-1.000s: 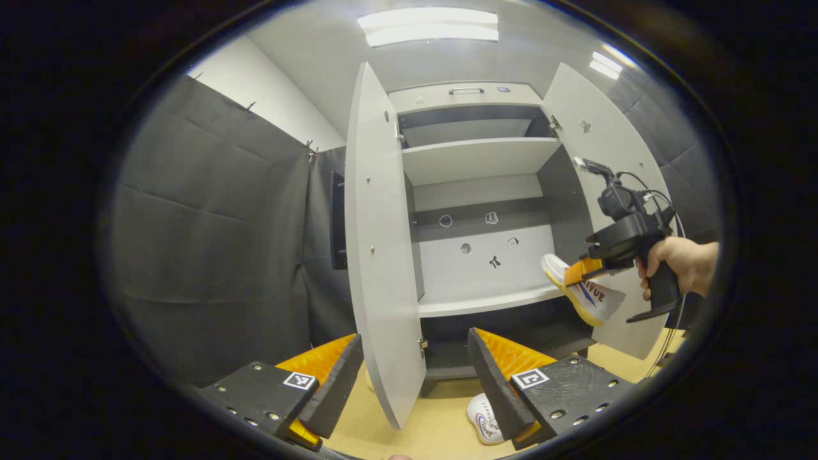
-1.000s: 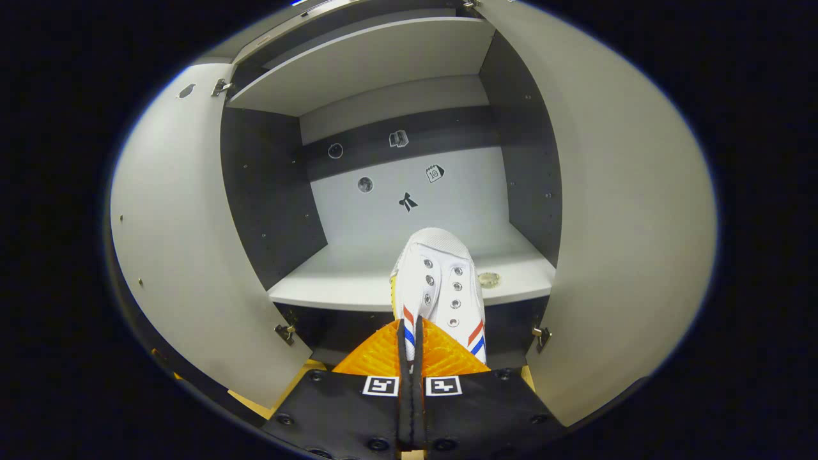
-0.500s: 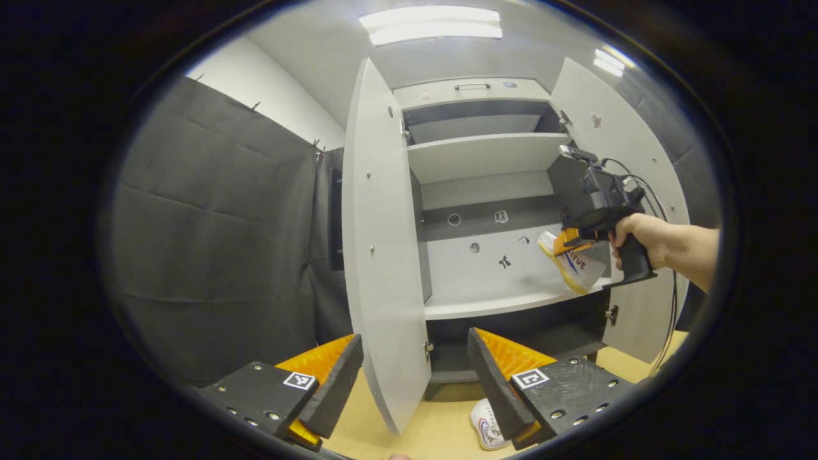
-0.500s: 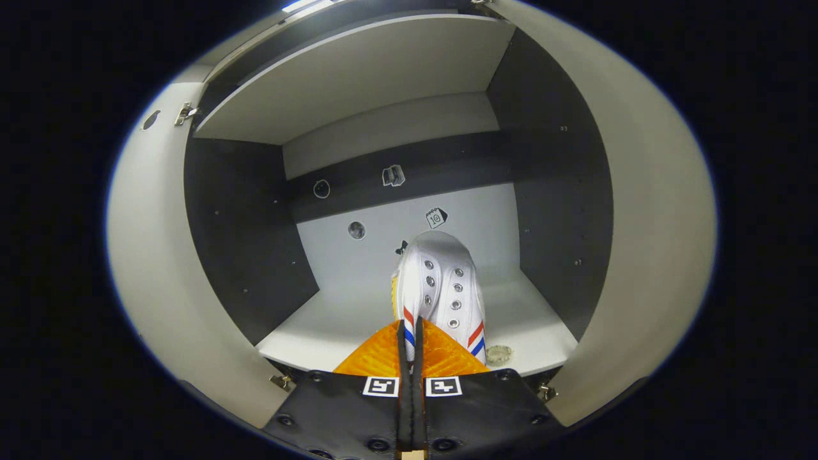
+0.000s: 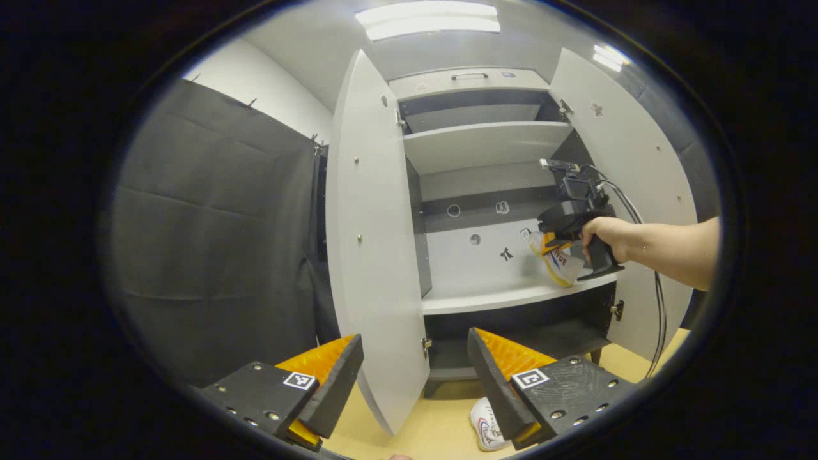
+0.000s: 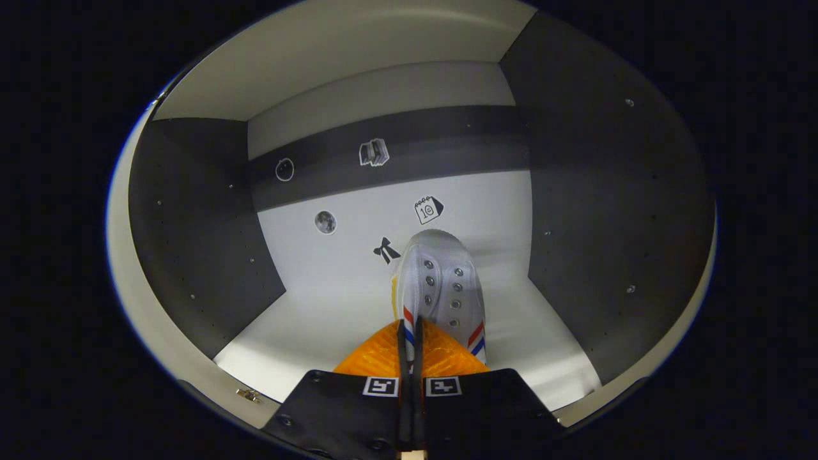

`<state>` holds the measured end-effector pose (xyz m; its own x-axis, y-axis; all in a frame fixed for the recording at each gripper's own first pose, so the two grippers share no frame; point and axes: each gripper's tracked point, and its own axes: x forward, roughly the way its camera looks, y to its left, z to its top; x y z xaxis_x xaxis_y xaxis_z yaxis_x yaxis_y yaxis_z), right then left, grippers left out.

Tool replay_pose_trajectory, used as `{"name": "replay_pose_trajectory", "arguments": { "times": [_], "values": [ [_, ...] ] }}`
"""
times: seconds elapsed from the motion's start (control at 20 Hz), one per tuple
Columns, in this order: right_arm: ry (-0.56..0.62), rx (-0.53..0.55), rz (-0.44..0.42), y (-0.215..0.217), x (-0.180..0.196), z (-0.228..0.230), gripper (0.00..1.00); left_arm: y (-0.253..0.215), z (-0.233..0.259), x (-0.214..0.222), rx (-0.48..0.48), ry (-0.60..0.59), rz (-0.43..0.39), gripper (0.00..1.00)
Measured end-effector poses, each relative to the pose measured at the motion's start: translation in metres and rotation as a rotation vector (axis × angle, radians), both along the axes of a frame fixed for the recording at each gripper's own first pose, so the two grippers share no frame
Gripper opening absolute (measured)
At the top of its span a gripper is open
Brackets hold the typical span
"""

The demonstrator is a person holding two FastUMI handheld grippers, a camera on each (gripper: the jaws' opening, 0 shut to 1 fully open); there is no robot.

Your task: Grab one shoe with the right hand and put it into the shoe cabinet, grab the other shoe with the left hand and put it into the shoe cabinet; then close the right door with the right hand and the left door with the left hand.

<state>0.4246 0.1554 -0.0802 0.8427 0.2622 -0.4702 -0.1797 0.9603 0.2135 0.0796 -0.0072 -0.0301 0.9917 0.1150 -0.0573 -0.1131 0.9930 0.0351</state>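
Count of things around the shoe cabinet (image 5: 486,83)

Two shoes: one (image 6: 439,281) inside, one (image 5: 484,423) on the floor. Two open doors (image 5: 374,243) (image 5: 632,191), two grippers (image 5: 415,383) (image 6: 410,358), five stickers (image 6: 428,209) on the back panel.

From my left gripper view, the ceiling light (image 5: 428,16) glares white overhead and the booth is evenly bright and sharp. The fisheye bows the cabinet door (image 5: 374,243) outward. My right gripper view is dimmer, the cabinet walls (image 6: 613,211) in shadow.
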Motion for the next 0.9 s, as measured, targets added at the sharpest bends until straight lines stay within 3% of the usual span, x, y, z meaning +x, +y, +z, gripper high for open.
{"name": "replay_pose_trajectory", "arguments": {
  "times": [0.3, 0.4, 0.5, 0.55, 0.7, 0.9],
  "values": [
    [0.037, -0.037, 0.037, 0.013, 0.009, -0.022, 0.0, -0.005, -0.011, 0.003, -0.018, 0.034, -0.006, 0.95],
    [0.009, -0.035, 0.042, 0.015, 0.008, -0.017, 0.09, -0.008, -0.014, 0.003, -0.027, 0.044, -0.016, 0.95],
    [-0.054, -0.035, 0.045, 0.016, 0.006, 0.0, 0.37, -0.012, -0.017, 0.004, -0.043, 0.05, -0.037, 0.95],
    [-0.082, -0.038, 0.048, 0.013, 0.001, 0.008, 0.36, -0.013, -0.019, 0.006, -0.055, 0.054, -0.045, 0.95],
    [-0.166, -0.04, 0.031, 0.004, -0.015, 0.034, 1.0, -0.015, -0.027, 0.01, -0.08, 0.076, -0.067, 0.95],
    [-0.274, -0.026, 0.039, -0.01, -0.063, 0.066, 0.98, -0.024, -0.035, 0.018, -0.106, 0.089, -0.119, 0.95]
  ]
}}
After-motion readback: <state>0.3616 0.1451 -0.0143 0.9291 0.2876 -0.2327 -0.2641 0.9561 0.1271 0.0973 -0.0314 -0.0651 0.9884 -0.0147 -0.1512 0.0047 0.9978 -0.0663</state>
